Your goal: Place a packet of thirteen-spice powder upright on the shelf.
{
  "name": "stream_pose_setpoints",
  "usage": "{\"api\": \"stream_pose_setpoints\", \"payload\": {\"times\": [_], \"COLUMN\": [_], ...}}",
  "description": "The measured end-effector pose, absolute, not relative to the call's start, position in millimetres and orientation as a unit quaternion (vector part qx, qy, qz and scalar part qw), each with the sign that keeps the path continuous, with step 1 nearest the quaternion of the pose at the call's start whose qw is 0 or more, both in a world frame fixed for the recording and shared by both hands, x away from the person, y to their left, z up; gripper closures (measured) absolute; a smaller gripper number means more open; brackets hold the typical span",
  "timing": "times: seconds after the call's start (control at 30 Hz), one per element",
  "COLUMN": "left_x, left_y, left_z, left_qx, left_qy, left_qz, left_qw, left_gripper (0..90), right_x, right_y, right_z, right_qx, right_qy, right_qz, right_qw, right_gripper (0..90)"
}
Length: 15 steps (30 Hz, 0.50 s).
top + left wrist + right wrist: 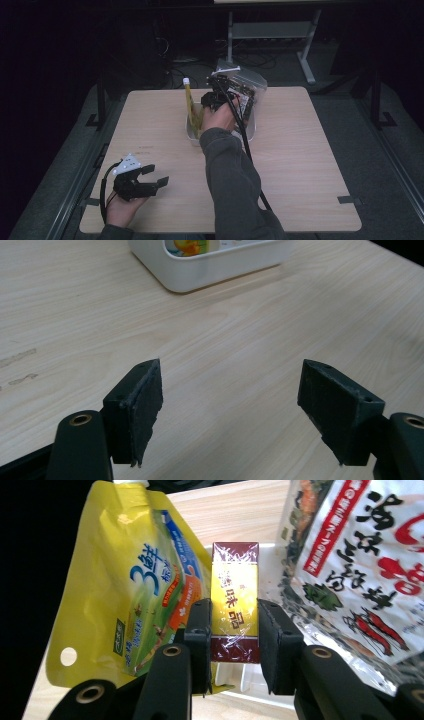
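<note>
Above the wooden table (300, 165), right tongs (234, 625) clamp a yellow box (235, 605); left tongs (232, 405) gape empty.

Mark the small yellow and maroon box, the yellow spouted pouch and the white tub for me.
small yellow and maroon box (234, 605): right gripper view, yellow front face between the jaws.
yellow spouted pouch (130, 580): right gripper view, printed front panel.
white tub (200, 271): left gripper view, outer side wall.
</note>
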<state>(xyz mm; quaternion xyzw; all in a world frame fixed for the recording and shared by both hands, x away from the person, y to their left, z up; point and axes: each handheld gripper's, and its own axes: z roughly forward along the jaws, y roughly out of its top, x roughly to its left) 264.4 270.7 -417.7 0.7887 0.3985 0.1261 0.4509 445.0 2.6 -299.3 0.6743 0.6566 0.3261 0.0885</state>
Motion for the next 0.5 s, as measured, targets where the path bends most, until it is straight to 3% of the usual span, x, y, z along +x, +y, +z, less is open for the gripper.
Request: {"api": "stream_pose_setpoints", "payload": {"times": [0.37, 0.5], "left_x": [266, 266], "left_y": [277, 275], "left_z": [-417, -416], "left_qx": [0.779, 0.781], "left_qy": [0.398, 0.396], "left_qz": [0.118, 0.118], "left_qw": [0.469, 0.468], "left_gripper": [25.5, 25.5], "right_x": [441, 443], "right_y": [24, 23], "right_z": [-303, -312], "right_qx": [0.701, 0.701], "right_qy": [0.636, 0.635], "right_qz": [0.295, 0.304], "right_qw": [0.130, 0.118], "right_gripper": [68.2, 67.3]}}
